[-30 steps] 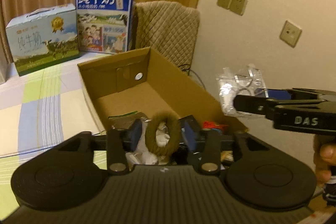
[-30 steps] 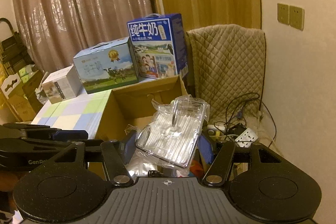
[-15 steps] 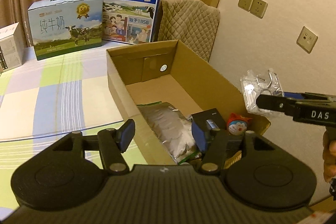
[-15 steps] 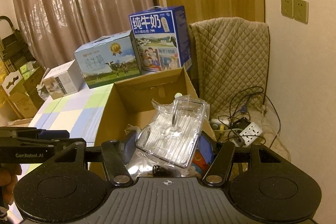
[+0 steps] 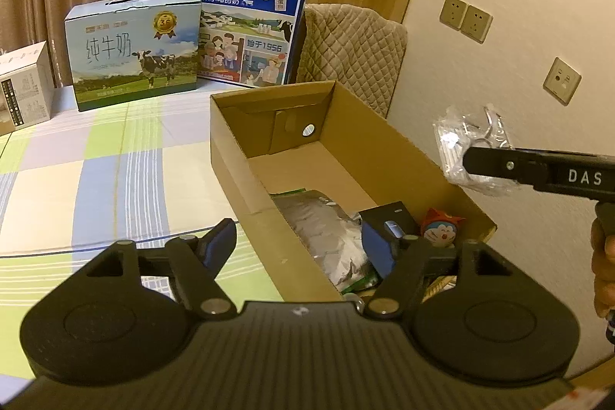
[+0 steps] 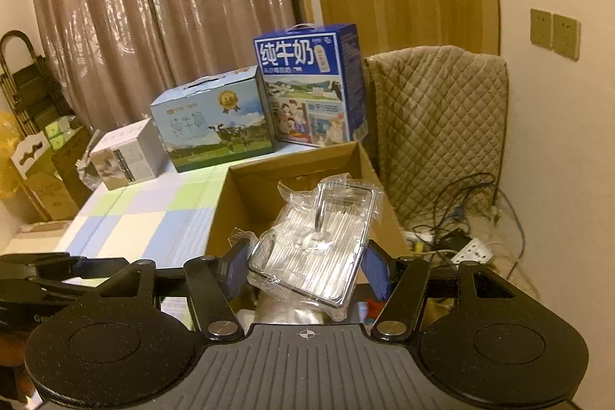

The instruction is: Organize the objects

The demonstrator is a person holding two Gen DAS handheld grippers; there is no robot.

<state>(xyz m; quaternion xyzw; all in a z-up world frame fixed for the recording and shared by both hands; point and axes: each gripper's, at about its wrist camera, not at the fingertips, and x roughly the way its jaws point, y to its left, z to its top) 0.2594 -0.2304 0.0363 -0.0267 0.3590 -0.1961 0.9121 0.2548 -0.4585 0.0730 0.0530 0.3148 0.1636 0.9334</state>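
Left tongs (image 5: 296, 241) spreading, nothing between the pads, straddling the near left wall of the one cardboard box (image 5: 338, 125). Just ahead of them inside: one silver foil pouch (image 5: 326, 233), one black box (image 5: 388, 214), one red-and-blue toy figure (image 5: 442, 229). Right tongs (image 6: 303, 271) pinch one clear plastic-wrapped case (image 6: 319, 248) – held above the box's near end, well off to the right of the left tongs. Beyond the box on the checked bed sheet (image 5: 96, 171): two milk cartons – pale blue (image 5: 134, 48), dark blue (image 5: 250, 29) – plus one white box (image 5: 23, 87).
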